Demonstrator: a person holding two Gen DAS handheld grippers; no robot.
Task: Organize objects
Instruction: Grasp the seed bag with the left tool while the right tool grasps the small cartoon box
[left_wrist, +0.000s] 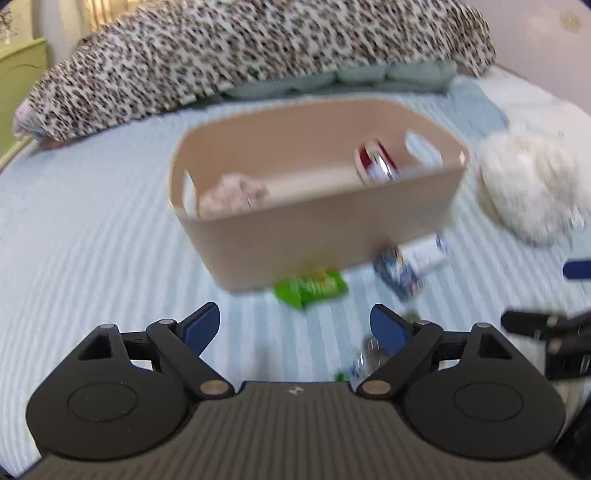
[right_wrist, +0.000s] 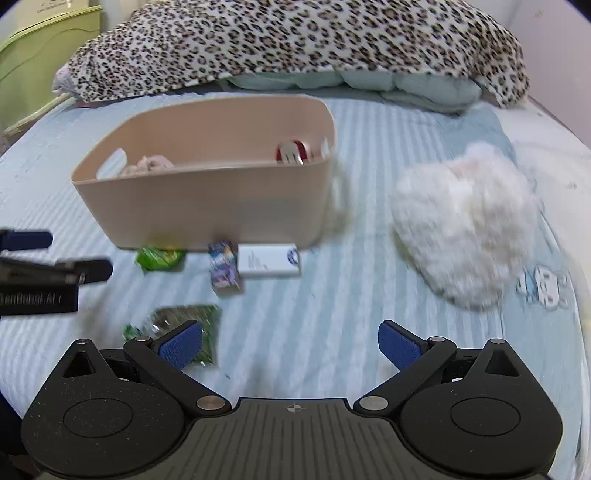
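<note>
A beige bin stands on the striped bed. Inside it lie a red and white can and a pinkish cloth. In front of the bin lie a green packet, a small purple box, a white box and a dark green packet. My left gripper is open and empty, just short of the green packet. My right gripper is open and empty, beside the dark green packet.
A white fluffy toy lies right of the bin. A leopard-print blanket is heaped at the back over pale pillows. A green cabinet stands at the far left.
</note>
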